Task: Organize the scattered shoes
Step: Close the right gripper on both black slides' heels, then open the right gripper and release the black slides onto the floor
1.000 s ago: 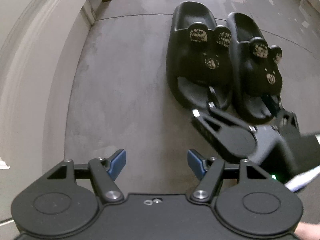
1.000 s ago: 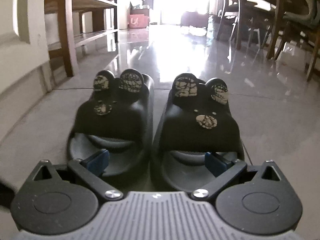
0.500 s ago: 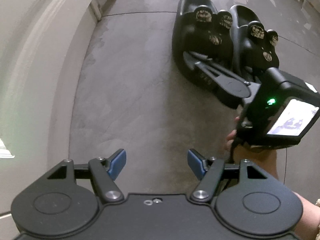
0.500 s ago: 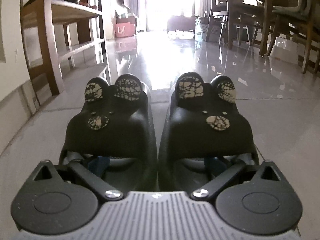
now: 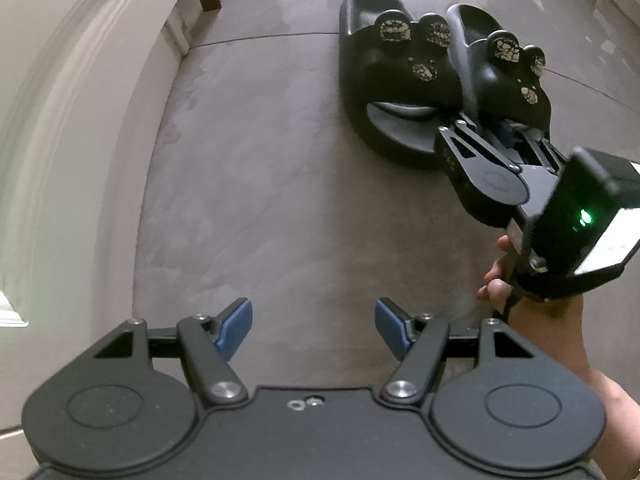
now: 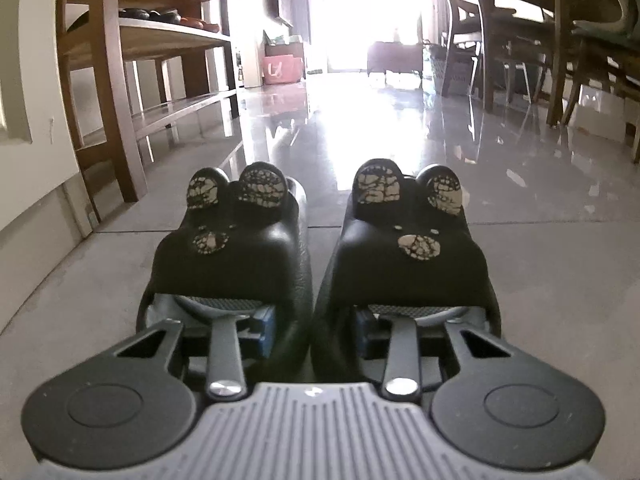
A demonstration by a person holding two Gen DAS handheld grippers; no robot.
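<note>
Right wrist view shows the right gripper (image 6: 316, 326) narrowed, one finger inside each black slipper, seemingly pinching the pair's (image 6: 312, 264) touching inner walls. Both slippers lie side by side on the floor (image 5: 260, 200), toes pointing far. Left gripper (image 5: 314, 330) hangs wide, empty, farther off.

Blown-out backlight glares off floor (image 6: 360, 128); fisheye-warped edges.

A home's entry hall: wooden shoe rack (image 6: 160, 40) by a panelled door (image 5: 60, 120); dining chairs (image 6: 580, 52) on glossy tile floor (image 6: 400, 128).
</note>
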